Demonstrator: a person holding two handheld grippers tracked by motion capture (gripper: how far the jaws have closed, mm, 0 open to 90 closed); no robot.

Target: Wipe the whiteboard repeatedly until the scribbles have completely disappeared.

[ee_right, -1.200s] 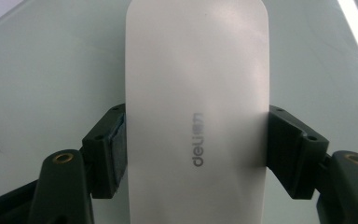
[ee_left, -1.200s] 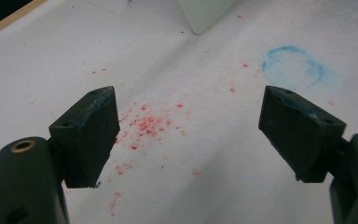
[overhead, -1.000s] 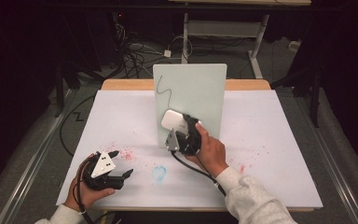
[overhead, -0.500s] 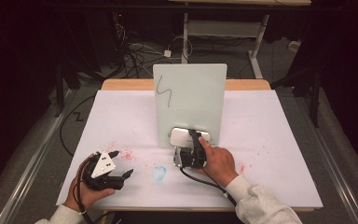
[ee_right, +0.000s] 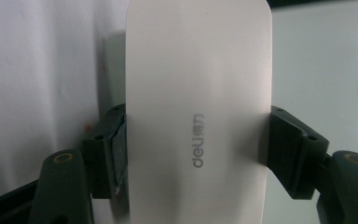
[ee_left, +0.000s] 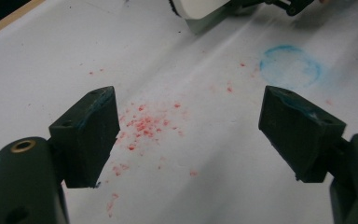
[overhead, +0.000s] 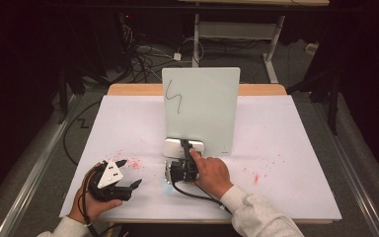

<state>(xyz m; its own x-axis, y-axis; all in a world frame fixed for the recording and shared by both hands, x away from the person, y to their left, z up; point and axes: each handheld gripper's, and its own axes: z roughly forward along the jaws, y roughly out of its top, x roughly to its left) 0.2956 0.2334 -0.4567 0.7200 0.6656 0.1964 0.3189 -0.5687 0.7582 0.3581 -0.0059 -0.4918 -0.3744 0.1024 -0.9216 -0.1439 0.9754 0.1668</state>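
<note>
A white board (overhead: 201,111) stands upright at the middle of the table, with a black squiggle (overhead: 174,102) near its top left. At its foot lies a white eraser (overhead: 183,147), low against the table. My right gripper (overhead: 183,154) is shut on the eraser, and in the right gripper view the eraser (ee_right: 198,93) sits between both pads (ee_right: 117,154). My left gripper (overhead: 131,173) rests at the front left of the table, open, with nothing between its jaws. In the left gripper view the left gripper (ee_left: 205,126) looks over bare paper.
White paper (overhead: 286,148) covers the table. Red specks (overhead: 133,163) lie near the left gripper and a faint blue ring (ee_left: 290,65) is close to the right hand. More red marks (overhead: 255,177) dot the right side. Cables (overhead: 143,59) trail on the floor behind.
My right gripper has carried the eraser down from the board's face to its foot at the table. The left gripper has stayed put and open.
</note>
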